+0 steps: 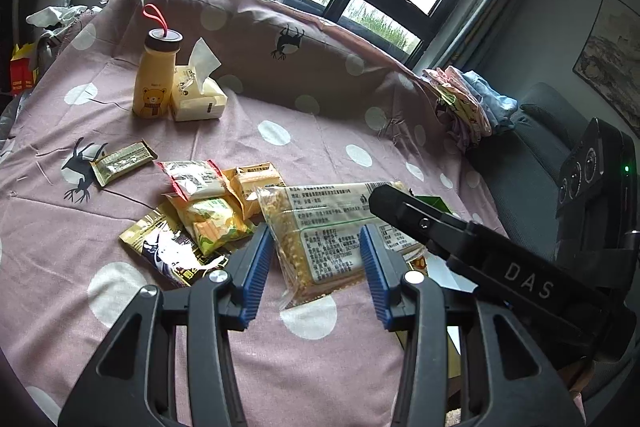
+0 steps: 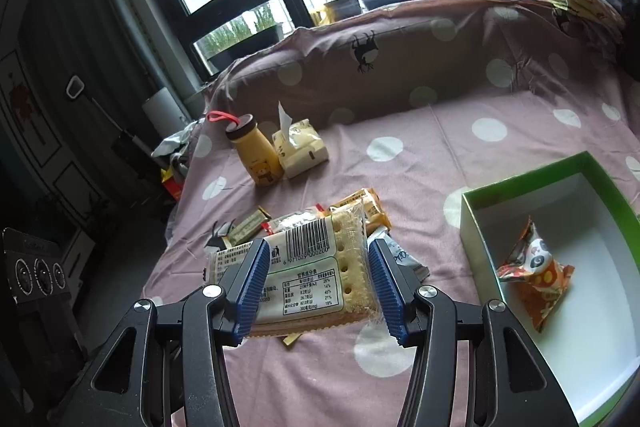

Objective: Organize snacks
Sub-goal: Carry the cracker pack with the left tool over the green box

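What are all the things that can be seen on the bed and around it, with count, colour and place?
cracker pack: 1, clear with white label, between the right tongs' pads, apparently lifted
small snack packets: about six, yellow, red, green and dark, heaped mid-bed
gold packet: 1, lying apart, left of the heap
box: 1, green outside, white inside, open, on the bed's right side
panda packet: 1, orange, inside the box
bottle: 1, yellow with bear print, upright, far left
tissue pack: 1, cream, beside the bottle
bedsheet: 1, pink with white dots
folded clothes: a pile, pastel, far right
left tongs: open, above the bed
right tongs: at the cracker pack's sides
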A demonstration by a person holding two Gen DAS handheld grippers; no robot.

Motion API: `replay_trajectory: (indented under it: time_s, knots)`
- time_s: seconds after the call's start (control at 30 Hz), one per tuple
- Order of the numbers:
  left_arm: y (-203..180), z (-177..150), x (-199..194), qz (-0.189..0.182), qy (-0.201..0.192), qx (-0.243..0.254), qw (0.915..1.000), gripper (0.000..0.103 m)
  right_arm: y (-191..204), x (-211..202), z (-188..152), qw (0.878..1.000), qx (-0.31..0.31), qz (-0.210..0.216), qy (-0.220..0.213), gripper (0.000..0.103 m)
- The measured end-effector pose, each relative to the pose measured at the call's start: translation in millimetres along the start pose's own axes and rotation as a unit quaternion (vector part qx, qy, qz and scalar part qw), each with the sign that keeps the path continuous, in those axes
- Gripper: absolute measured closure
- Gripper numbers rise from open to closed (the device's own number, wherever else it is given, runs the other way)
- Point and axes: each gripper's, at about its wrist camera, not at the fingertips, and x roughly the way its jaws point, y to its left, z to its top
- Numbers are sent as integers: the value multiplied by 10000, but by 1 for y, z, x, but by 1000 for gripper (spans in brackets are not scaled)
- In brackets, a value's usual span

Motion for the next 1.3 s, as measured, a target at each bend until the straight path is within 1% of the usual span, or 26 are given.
replay_trajectory:
  time_s: [0.1, 0.27, 0.43, 0.77, 1.03, 1.17, 1.3]
  knots:
    - [-7, 0, 4, -20, 9, 14, 10000, 60, -8, -3, 1, 10000, 75, 4, 31, 49]
    - [-25, 3, 15, -160, 70, 160, 9997, 60, -23, -14, 5, 9998, 145, -56, -80, 48]
    - [-54, 4, 33, -218, 136, 481, 9985, 60, -54, -25, 9, 9987, 469, -106, -173, 49]
    - [-102, -2, 63, -381, 314, 843, 9952, 59, -114, -49, 11, 9933, 1078, -193, -369, 48]
    - [-118, -5, 76, -514, 444, 980, 9929, 59, -137, -60, 9, 9890, 1369, -311, -459, 48]
    - [-125, -8, 84, -552, 544, 1040, 9916, 59, -147, -60, 8, 9872, 1496, -359, -431, 48]
    - [-130, -9, 92, -665, 643, 1058, 9901, 59, -155, -64, 5, 9849, 1606, -464, -441, 48]
